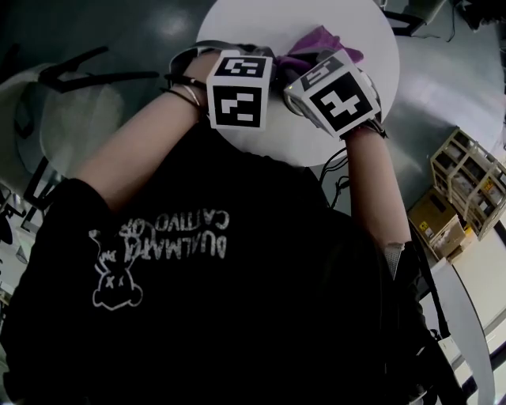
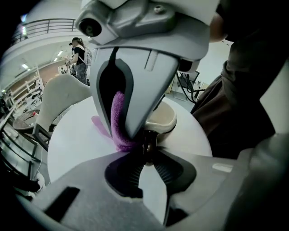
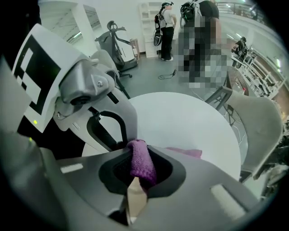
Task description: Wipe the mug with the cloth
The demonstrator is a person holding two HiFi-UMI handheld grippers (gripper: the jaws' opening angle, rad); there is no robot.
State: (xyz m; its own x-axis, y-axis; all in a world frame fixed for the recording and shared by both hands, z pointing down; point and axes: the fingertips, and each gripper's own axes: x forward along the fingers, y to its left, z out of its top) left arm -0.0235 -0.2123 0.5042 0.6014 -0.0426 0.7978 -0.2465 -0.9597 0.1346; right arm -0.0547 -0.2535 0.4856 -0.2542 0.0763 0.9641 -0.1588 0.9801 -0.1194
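A cream mug (image 2: 163, 119) stands on the round white table (image 1: 237, 24). My left gripper (image 2: 146, 151) is shut on the mug at its dark near side. My right gripper (image 3: 137, 173) is shut on a purple cloth (image 3: 141, 164), which hangs between its jaws next to the mug's rim. In the left gripper view the cloth (image 2: 118, 122) sits inside the right gripper's body (image 2: 140, 67), close over the mug. From the head, both marker cubes (image 1: 237, 88) (image 1: 336, 96) hide the mug, and only a fold of cloth (image 1: 316, 43) shows beyond them.
A grey chair (image 1: 71, 119) stands left of the table and another chair (image 3: 257, 126) beyond its far side. A shelf with boxes (image 1: 466, 182) is on the floor at the right. People (image 3: 165, 27) stand far off across the room.
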